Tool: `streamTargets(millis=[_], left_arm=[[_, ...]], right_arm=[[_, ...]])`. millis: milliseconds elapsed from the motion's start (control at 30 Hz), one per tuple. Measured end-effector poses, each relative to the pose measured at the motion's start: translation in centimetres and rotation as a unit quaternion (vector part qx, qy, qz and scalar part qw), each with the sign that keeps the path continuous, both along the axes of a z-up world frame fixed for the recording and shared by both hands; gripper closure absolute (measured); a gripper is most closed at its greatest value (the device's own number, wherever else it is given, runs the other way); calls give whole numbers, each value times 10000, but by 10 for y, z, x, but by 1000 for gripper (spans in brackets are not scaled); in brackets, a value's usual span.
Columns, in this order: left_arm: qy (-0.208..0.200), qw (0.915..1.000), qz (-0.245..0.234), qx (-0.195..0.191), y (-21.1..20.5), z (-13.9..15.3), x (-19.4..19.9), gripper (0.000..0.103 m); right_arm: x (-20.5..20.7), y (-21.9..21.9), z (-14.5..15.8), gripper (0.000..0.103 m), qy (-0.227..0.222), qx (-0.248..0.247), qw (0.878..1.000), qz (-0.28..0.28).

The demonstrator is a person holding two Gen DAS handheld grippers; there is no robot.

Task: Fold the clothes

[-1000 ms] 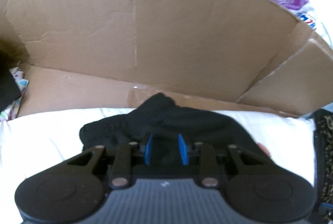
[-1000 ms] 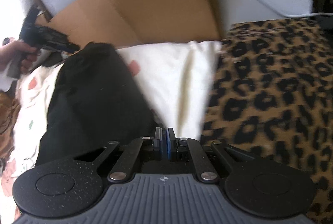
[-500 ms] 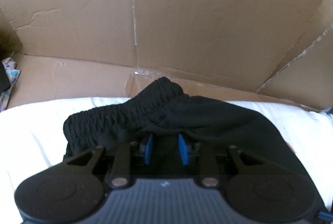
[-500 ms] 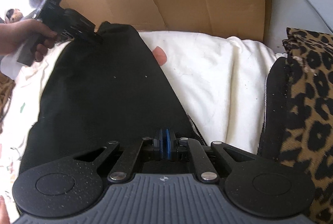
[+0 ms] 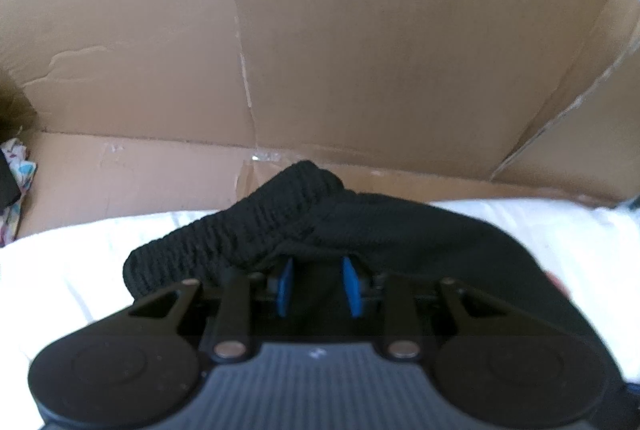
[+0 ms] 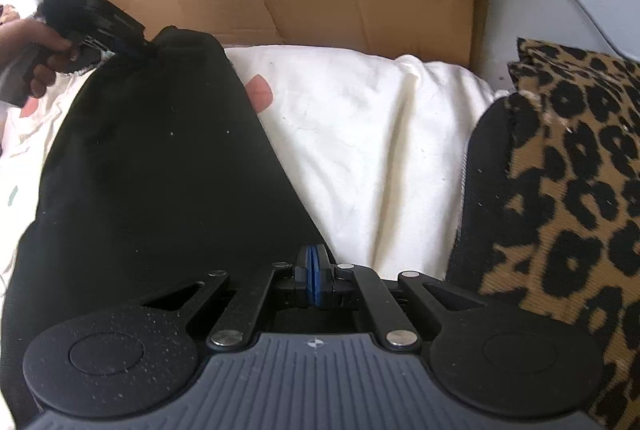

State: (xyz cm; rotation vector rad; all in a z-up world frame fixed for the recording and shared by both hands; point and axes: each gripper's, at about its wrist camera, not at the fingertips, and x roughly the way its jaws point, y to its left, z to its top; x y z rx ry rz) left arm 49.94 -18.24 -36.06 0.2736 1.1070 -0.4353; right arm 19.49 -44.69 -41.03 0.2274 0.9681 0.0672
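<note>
One black garment (image 6: 160, 170) lies on one white sheet (image 6: 360, 134); left hand-held gripper (image 5: 316, 284) pinches its ribbed waistband (image 5: 248, 226); right hand-held gripper (image 6: 316, 270), blue pads almost together, begins parting at the hem; one cardboard panel (image 5: 360, 50) behind; one leopard-print cloth (image 6: 580, 190) beside.

readable text: none found
left gripper (image 6: 132, 44) body: faint white print, too blurred to read
cardboard (image 5: 360, 50): carried no print
</note>
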Motion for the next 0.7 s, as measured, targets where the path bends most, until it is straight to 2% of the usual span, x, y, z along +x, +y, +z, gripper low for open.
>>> streamTargets(millis=[133, 367, 533, 700], left_arm=[[-21, 9997, -56, 216, -10, -3, -1, 73], [-132, 9996, -69, -233, 13, 21, -15, 71], [-309, 9985, -233, -384, 24, 34, -23, 71], [-282, 9975, -485, -422, 17, 26, -15, 72]], right_arm=[[-13, -8, 12, 98, -28, 96, 9999, 42], [-36, -7, 26, 99, -98, 292, 9995, 38], [-33, 28, 21, 99, -62, 358, 9982, 470], [-27, 68, 14, 99, -64, 322, 9948, 965]])
